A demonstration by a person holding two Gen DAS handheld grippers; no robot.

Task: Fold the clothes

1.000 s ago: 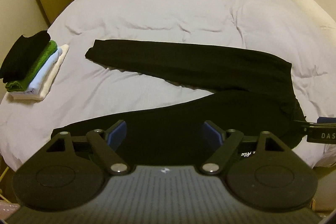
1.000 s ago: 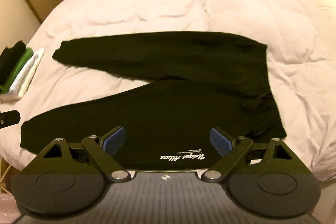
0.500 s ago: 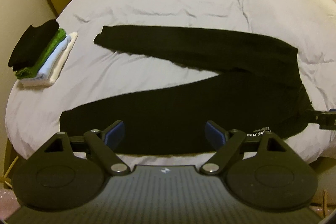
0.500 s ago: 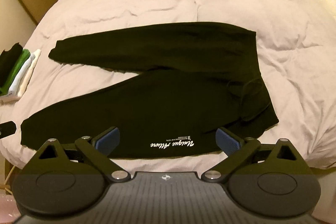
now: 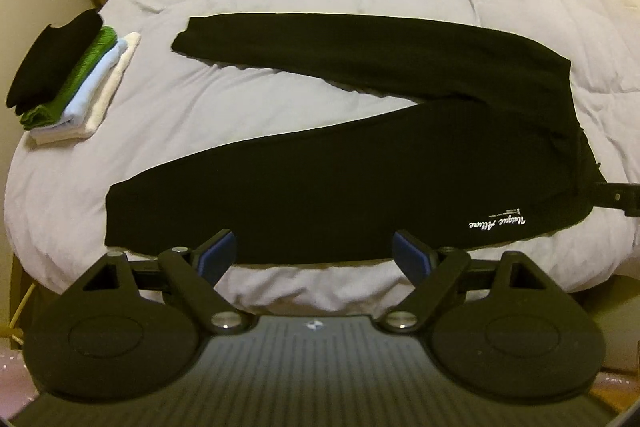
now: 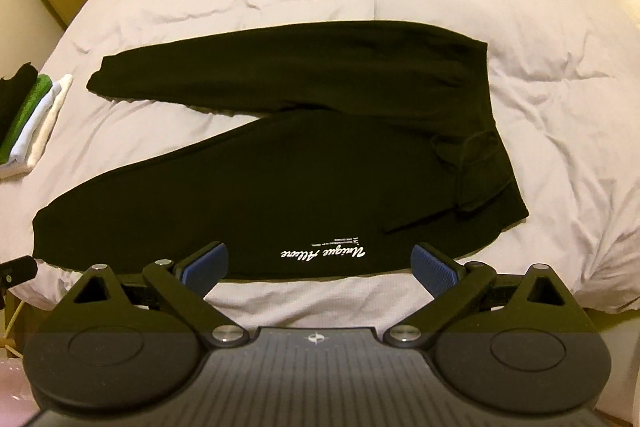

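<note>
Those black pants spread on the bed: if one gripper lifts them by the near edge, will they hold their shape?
Probably not. The black pants lie limp, following the duvet, so they would likely droop and trail. The thick-looking fabric may feel fairly heavy. One leg could slide free.

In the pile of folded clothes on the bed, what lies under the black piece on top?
Under the black piece show edges of a green, a light blue and a white layer. Their covered parts stay hidden.
</note>
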